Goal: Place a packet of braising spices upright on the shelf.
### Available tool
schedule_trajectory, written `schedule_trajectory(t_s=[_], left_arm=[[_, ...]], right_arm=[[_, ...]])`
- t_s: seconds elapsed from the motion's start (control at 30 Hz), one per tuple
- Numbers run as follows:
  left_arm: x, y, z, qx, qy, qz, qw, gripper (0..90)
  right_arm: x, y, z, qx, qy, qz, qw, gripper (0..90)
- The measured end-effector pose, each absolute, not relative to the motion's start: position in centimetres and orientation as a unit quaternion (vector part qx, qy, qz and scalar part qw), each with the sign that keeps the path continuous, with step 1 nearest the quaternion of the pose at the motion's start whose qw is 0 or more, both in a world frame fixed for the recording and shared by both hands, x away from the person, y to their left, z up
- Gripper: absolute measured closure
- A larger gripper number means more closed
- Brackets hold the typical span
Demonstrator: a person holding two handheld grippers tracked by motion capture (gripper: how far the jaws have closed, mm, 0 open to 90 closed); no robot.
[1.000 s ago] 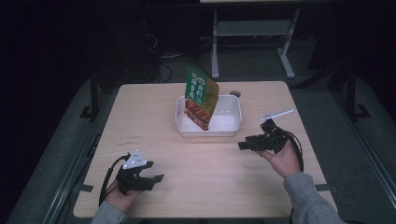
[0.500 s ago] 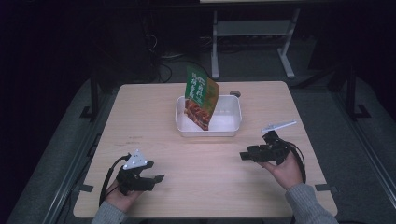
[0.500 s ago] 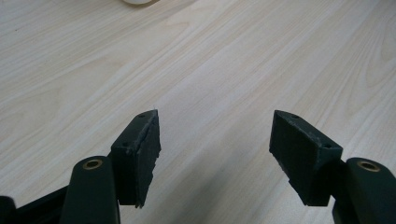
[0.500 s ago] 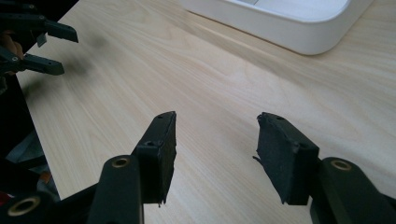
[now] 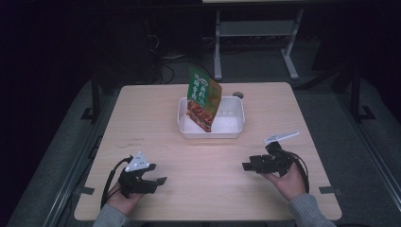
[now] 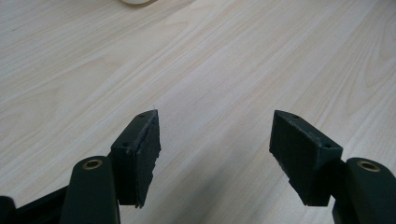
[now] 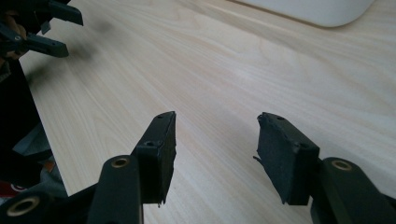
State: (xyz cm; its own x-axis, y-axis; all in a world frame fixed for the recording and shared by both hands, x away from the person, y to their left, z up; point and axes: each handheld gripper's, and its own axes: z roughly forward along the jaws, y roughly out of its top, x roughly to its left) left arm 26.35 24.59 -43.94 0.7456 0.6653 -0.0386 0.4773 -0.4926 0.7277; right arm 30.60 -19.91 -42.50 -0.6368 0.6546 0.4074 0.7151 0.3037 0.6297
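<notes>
A green and orange snack bag (image 5: 203, 99) stands tilted in a white tray (image 5: 236, 128) at the middle back of the wooden table (image 5: 208, 161). My left gripper (image 5: 160, 181) rests low at the front left, open, with bare wood between its jaws (image 6: 215, 135). My right gripper (image 5: 247, 166) is at the front right, held in a hand, pointing left, open and empty (image 7: 215, 128). In the right gripper view the left gripper (image 7: 42, 28) appears far off at the top left and the tray's rim (image 7: 322, 14) at the top right.
A small round dark object (image 5: 238, 95) lies behind the tray. A white round edge (image 6: 137, 2) peeks in at the top of the left gripper view. Metal stand legs (image 5: 255, 42) rise on the floor beyond the table.
My right gripper has drawn back from beside the tray toward the front edge of the table and a little left. The left gripper has stayed put.
</notes>
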Motion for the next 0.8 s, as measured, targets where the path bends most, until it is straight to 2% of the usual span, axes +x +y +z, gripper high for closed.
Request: schedule_trajectory(t_s=[0.8], left_arm=[[26.3,24.6,-43.9,0.857,0.331,0.123,0.376,33.0]], right_arm=[[27.9,-19.7,-44.9,-0.421,-0.806,-0.414,0.047,44.6]])
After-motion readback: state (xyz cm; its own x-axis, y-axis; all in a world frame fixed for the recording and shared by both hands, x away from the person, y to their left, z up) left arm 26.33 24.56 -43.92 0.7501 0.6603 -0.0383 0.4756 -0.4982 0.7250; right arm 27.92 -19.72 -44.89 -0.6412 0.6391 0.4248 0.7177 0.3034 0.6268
